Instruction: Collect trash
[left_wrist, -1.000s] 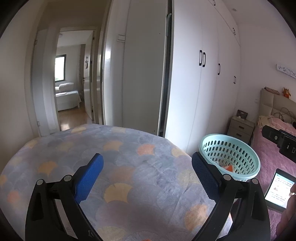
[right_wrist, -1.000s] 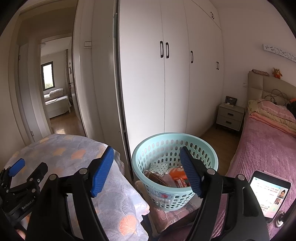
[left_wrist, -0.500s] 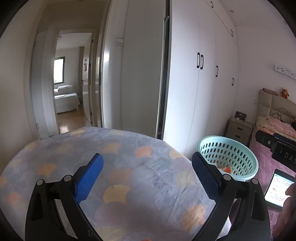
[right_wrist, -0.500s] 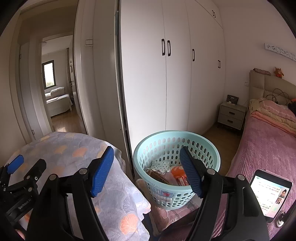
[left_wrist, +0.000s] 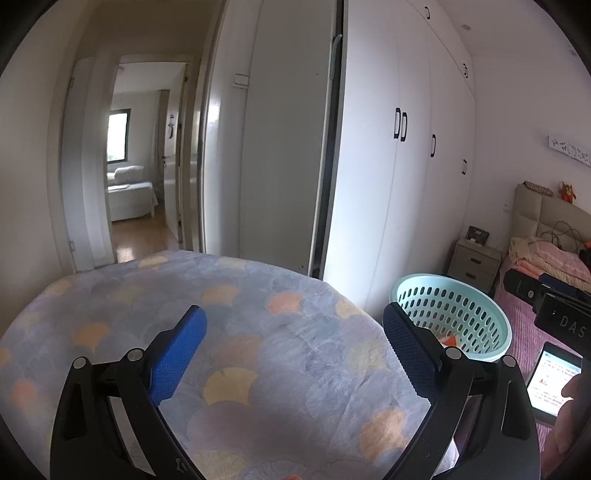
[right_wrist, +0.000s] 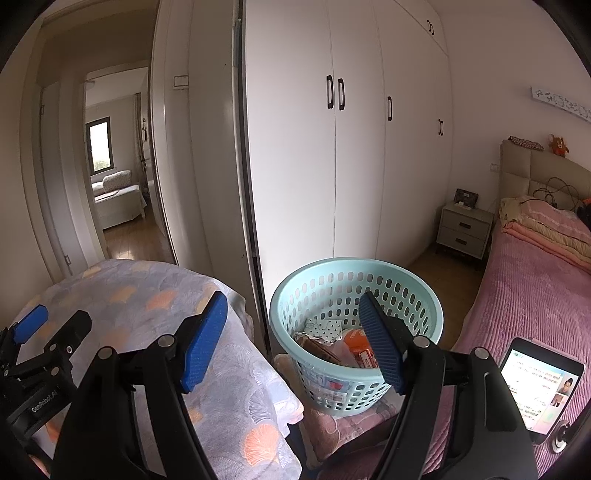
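A light teal perforated basket (right_wrist: 417, 291) stands on a pink cushion beside the cloth-covered table. It holds several wrappers, among them an orange packet (right_wrist: 354, 340). The basket also shows in the left wrist view (left_wrist: 480, 317), at the right. My left gripper (left_wrist: 293, 341) is open and empty above the table's scallop-patterned cloth (left_wrist: 221, 314). My right gripper (right_wrist: 291, 339) is open and empty, in front of the basket and above its near rim. The left gripper also shows at the left edge of the right wrist view (right_wrist: 33, 332).
White wardrobe doors (right_wrist: 332, 147) stand close behind the basket. A pink bed (right_wrist: 524, 288) lies at the right, with a nightstand (right_wrist: 463, 230) behind it. A lit phone (right_wrist: 539, 387) is at the lower right. An open doorway (left_wrist: 136, 177) leads to another room.
Both cameras have tilted slightly, so the table and basket sit a little lower in the views. Both grippers stay open and empty.
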